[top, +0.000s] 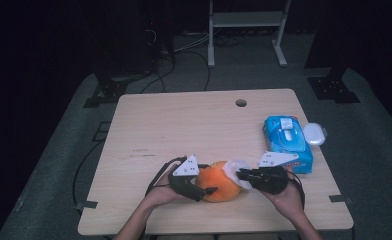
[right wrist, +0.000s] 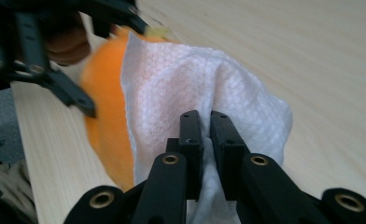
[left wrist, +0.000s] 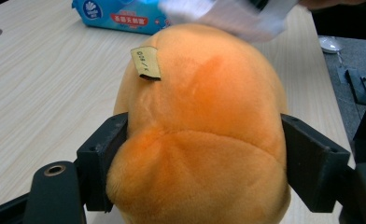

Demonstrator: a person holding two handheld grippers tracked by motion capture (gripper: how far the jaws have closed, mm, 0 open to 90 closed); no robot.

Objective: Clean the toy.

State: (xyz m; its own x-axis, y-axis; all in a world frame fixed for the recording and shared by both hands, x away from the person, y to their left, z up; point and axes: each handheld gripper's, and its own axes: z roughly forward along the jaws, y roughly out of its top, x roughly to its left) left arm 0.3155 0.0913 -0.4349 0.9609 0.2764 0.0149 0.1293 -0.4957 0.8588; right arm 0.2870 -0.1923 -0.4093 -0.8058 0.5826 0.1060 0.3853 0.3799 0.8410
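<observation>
The work in hand looks like wiping an orange plush toy [top: 219,181] with a wet wipe [top: 235,169], and by my reading it is midway. The wipe is already out of the pack [top: 290,142], the toy is already braced, and the cloth lies against the toy's upper side; how much of the surface is done I cannot tell, since no mark or stain shows.

The left gripper [top: 204,191] holds the toy on the tabletop [top: 184,125], its jaws spread wide around the plush body with the pads pressing both flanks. The right gripper [right wrist: 206,122] has its jaws pressed nearly together, pinching a fold of the wipe, with the toy just beyond its tips and to their left.

The left gripper view shows a small tan tag [left wrist: 146,62] on the toy, ahead of the jaws, and the plush dented where the pads bear on it. The right gripper view alone shows the wipe's dimpled weave and how it drapes over the orange edge. The high view gives the layout — the pack lies past the right gripper, with a white lid [top: 314,133] just beside it.
</observation>
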